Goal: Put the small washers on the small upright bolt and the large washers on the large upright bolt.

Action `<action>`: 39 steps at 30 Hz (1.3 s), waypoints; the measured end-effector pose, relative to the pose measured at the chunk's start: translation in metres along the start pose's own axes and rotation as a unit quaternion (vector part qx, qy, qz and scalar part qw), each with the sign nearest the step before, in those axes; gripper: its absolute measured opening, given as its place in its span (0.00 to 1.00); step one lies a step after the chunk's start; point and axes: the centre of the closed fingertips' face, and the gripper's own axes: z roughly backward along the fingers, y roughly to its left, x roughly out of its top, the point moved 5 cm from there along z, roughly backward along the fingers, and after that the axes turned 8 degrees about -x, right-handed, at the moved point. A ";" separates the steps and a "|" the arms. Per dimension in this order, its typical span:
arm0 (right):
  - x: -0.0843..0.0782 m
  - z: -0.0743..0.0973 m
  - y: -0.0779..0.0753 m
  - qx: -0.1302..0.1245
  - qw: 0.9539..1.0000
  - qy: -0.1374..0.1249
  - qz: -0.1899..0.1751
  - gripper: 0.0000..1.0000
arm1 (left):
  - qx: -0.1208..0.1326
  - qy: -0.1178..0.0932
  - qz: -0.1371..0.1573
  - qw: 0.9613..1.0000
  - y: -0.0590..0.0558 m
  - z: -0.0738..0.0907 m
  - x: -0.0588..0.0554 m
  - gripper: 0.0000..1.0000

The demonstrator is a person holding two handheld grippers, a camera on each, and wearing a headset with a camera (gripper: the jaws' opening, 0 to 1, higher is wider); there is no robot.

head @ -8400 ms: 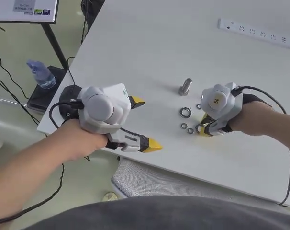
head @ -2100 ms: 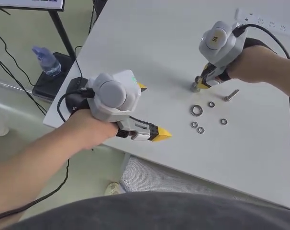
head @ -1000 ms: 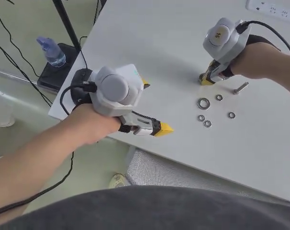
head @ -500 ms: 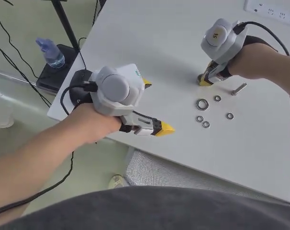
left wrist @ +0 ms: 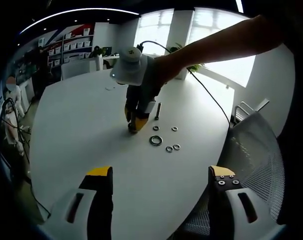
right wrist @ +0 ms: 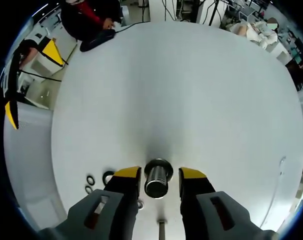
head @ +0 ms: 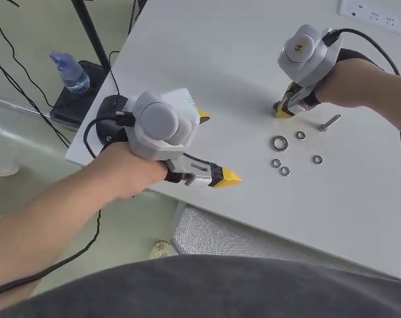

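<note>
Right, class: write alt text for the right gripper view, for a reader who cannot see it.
Seen along the right gripper, a large bolt stands upright between its yellow-tipped jaws on a white table. A few washers lie on the table to the left of the jaws.

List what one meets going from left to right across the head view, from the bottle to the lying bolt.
Clear plastic bottle with a blue cap → white, yellow-tipped left gripper → large steel washer → small steel bolt lying flat.
</note>
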 end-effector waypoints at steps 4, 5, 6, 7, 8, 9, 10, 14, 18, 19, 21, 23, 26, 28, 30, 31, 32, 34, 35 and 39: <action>0.004 0.001 0.000 0.000 1.000 -0.005 -0.002 0.40 | 0.001 -0.001 0.000 1.000 0.000 0.000 0.000 0.78; 0.004 0.002 0.000 -0.001 1.000 -0.004 -0.001 0.40 | 0.001 -0.001 0.000 1.000 0.000 0.000 0.000 0.78; 0.004 0.002 -0.001 0.000 1.000 -0.004 0.000 0.40 | 0.002 -0.001 0.000 1.000 -0.001 0.001 0.000 0.78; 0.005 0.002 -0.001 0.000 1.000 -0.004 0.001 0.41 | 0.002 -0.002 0.000 1.000 -0.001 0.001 0.000 0.78; 0.005 0.002 0.000 0.001 1.000 -0.003 0.002 0.41 | 0.002 -0.001 0.000 1.000 -0.001 0.001 0.000 0.78; 0.004 0.002 0.000 0.001 1.000 -0.002 0.002 0.41 | 0.002 -0.002 -0.001 1.000 -0.001 0.001 0.001 0.78; 0.004 0.002 0.000 0.002 1.000 0.000 0.002 0.41 | 0.002 -0.002 -0.001 1.000 -0.002 0.001 0.001 0.78; 0.003 0.004 0.000 0.001 1.000 0.000 0.002 0.41 | 0.005 -0.002 -0.001 1.000 -0.003 0.001 0.002 0.78; 0.004 0.007 -0.001 0.001 1.000 -0.004 -0.002 0.41 | 0.007 -0.003 0.000 1.000 -0.004 0.001 0.002 0.79; 0.004 0.008 -0.001 0.001 1.000 -0.005 -0.002 0.41 | 0.007 -0.002 -0.001 1.000 -0.004 0.001 0.002 0.79; 0.004 0.011 -0.001 -0.001 1.000 -0.009 -0.004 0.41 | 0.008 -0.001 -0.003 1.000 -0.005 0.001 0.002 0.79; 0.005 0.014 -0.001 -0.001 1.000 -0.012 -0.005 0.41 | 0.009 -0.002 -0.003 1.000 -0.005 0.001 0.003 0.79; 0.005 0.018 -0.002 -0.002 1.000 -0.013 -0.005 0.41 | 0.010 -0.003 -0.002 1.000 -0.005 0.002 0.004 0.78; 0.004 0.022 -0.003 -0.003 1.000 -0.015 -0.007 0.41 | 0.011 -0.004 -0.006 1.000 -0.007 0.002 0.006 0.78; 0.006 0.026 -0.004 -0.003 1.000 -0.023 -0.016 0.40 | 0.012 -0.006 -0.010 1.000 -0.007 0.003 0.008 0.79; 0.006 0.028 -0.004 -0.002 0.999 -0.027 -0.020 0.40 | 0.014 -0.007 -0.010 1.000 -0.007 0.003 0.009 0.79; 0.007 0.031 -0.005 -0.003 0.999 -0.030 -0.021 0.40 | 0.016 -0.008 -0.008 1.000 -0.007 0.004 0.009 0.79; 0.007 0.035 -0.005 -0.005 0.999 -0.033 -0.021 0.40 | 0.017 -0.011 -0.007 1.000 -0.007 0.004 0.009 0.79; 0.007 0.038 -0.004 -0.005 0.999 -0.035 -0.022 0.40 | 0.018 -0.011 -0.006 1.000 -0.008 0.004 0.009 0.79; 0.005 0.043 -0.003 -0.006 0.999 -0.040 -0.025 0.40 | 0.016 -0.005 -0.011 1.000 -0.012 0.004 0.008 0.79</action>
